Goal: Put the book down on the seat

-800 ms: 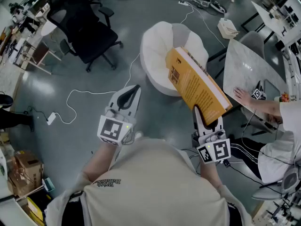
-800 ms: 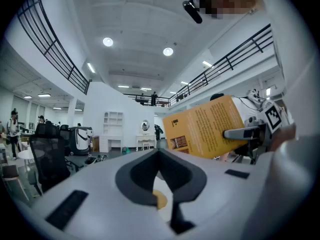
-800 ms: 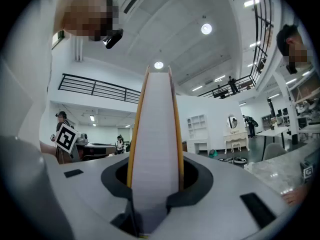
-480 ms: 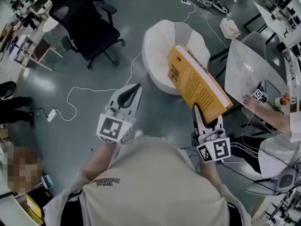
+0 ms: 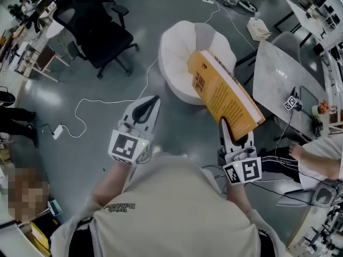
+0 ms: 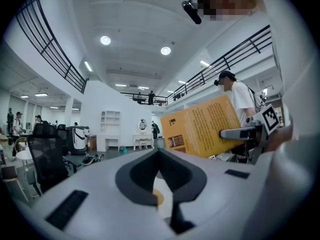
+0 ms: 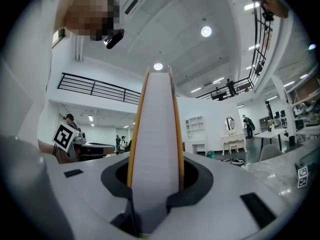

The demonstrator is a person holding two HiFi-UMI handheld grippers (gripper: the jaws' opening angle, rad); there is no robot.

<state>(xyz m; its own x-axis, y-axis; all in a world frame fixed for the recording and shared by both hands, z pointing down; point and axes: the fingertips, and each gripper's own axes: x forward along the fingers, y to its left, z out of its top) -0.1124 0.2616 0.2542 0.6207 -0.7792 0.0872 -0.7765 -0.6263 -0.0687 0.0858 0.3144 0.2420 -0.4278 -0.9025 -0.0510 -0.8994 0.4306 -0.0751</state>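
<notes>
Orange thick paperback book [image 5: 222, 95] is held in the air on its edge, with the right gripper [image 5: 236, 134] clamped on its lower end. Its far end seems to reach over the rim of the white round padded seat [image 5: 182, 58]. The left gripper [image 5: 147, 107] is closed on nothing. I judge it best to carry the book forward over the cushion's middle, tilt it flat, lower it until it rests, and only then release. The grey marble table [image 5: 278, 79] has its edge close on the right; more room lies on the left.
</notes>
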